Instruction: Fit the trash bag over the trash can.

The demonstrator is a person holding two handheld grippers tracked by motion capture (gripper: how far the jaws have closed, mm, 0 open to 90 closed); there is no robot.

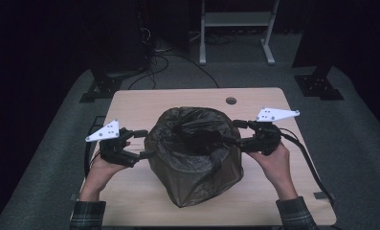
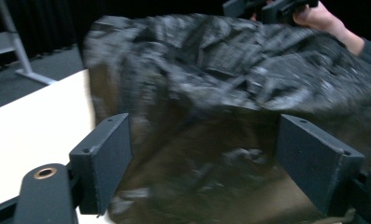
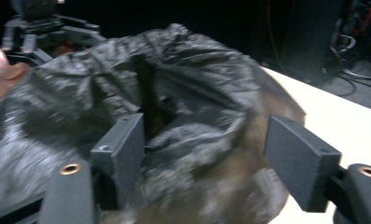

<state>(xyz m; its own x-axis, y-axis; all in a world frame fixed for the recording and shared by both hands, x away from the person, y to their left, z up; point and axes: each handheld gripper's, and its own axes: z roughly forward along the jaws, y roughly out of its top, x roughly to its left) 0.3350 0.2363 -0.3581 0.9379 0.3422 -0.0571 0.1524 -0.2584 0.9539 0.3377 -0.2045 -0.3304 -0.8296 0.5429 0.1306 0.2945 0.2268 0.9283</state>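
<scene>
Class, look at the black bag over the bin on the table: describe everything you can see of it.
The black bag is thin, crinkled, glossy plastic, slightly see-through, so a brownish round bin shows through its sides. It lines the bin's mouth, sags into the hollow and drapes down the outside to the wooden table, bunching at the near bottom edge. It stands upright mid-table. The left gripper and right gripper flank its rim with jaws open, pads not pressing it.
</scene>
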